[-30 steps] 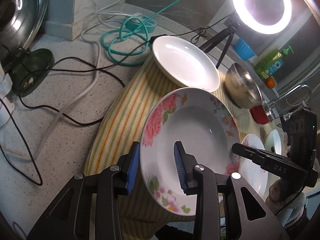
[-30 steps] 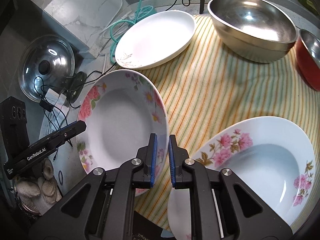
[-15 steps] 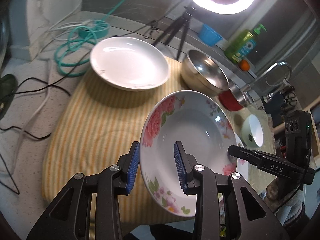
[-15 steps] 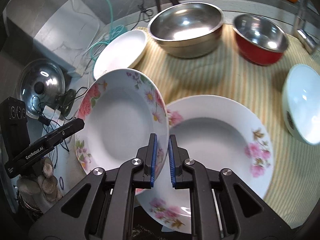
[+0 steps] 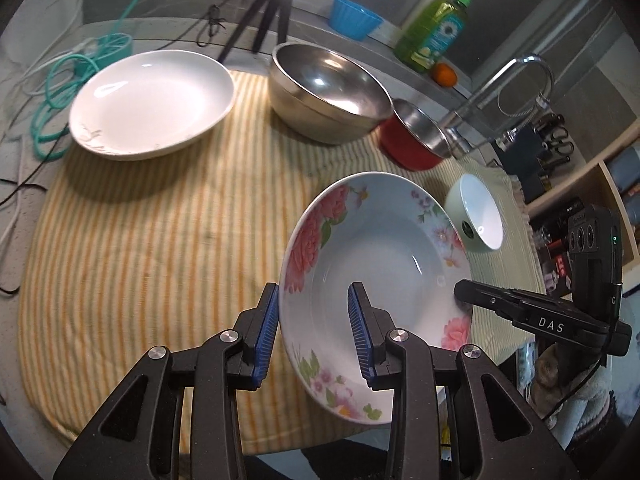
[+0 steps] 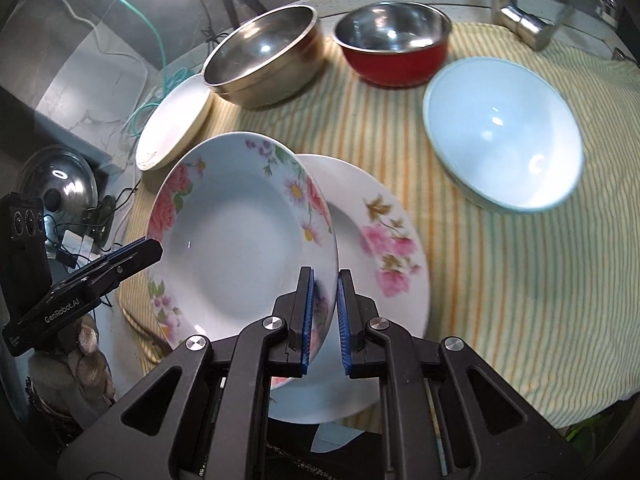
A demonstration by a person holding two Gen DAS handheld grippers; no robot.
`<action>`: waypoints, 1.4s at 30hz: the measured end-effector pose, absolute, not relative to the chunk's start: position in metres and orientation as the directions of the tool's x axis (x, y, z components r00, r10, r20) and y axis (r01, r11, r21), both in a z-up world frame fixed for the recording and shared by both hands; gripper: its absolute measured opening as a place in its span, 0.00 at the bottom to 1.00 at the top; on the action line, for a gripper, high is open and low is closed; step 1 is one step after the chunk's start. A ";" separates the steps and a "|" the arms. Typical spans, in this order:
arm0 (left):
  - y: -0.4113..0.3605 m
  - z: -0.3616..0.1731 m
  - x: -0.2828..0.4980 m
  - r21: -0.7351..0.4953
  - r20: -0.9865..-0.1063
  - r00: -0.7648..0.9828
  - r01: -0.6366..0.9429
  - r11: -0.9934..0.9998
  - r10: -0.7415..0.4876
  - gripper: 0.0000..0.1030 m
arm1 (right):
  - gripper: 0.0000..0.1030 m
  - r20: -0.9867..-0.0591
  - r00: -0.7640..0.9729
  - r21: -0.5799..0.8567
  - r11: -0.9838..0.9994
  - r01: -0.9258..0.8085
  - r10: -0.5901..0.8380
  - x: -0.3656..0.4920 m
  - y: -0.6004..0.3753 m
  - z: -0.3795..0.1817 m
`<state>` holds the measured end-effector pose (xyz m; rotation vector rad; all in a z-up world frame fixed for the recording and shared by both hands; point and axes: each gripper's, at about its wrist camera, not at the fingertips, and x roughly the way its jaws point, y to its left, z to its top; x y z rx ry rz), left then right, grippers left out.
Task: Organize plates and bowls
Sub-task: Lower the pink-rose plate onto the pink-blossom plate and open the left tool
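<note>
- My right gripper (image 6: 324,316) has its blue pads narrowed onto the near rim of a flowered plate (image 6: 236,240), pinching it and holding it tilted in the air.
- My left gripper (image 5: 314,332) straddles the opposite rim of that same plate (image 5: 376,272); its fingers stand fairly wide, and I cannot tell whether both pads press the rim.
- Directly beneath the raised plate, a second flowered plate (image 6: 384,248) lies flat on a yellow striped cloth (image 6: 500,280).
- Farther out on the cloth, I see a white bowl (image 6: 504,136), a red bowl (image 6: 394,48), a large steel bowl (image 6: 264,56) and a plain white plate (image 5: 152,100).
- Behind them stands a green soap bottle (image 5: 436,32).
</note>
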<state>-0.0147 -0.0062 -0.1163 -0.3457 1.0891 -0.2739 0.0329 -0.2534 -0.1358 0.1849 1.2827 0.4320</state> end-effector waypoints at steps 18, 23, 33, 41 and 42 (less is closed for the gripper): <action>-0.039 -0.128 -0.013 -0.350 -0.850 0.384 0.101 0.931 -0.361 0.31 | 0.12 -0.912 0.215 0.308 0.931 -0.198 0.348 0.022 -0.268 -0.150; -0.042 -0.131 -0.013 -0.333 -0.858 0.380 0.103 0.937 -0.347 0.31 | 0.12 -0.913 0.219 0.302 0.932 -0.201 0.343 0.022 -0.269 -0.151; -0.046 -0.133 -0.010 -0.306 -0.866 0.382 0.103 0.947 -0.321 0.31 | 0.17 -0.921 0.252 0.238 0.942 -0.236 0.296 0.020 -0.263 -0.148; -0.037 -0.130 -0.007 -0.336 -0.853 0.394 0.086 0.938 -0.342 0.39 | 0.55 -0.894 0.339 0.215 0.945 -0.249 0.292 0.022 -0.267 -0.124; -0.034 -0.128 -0.006 -0.341 -0.849 0.400 0.081 0.936 -0.344 0.39 | 0.57 -0.891 0.344 0.217 0.944 -0.248 0.295 0.023 -0.267 -0.121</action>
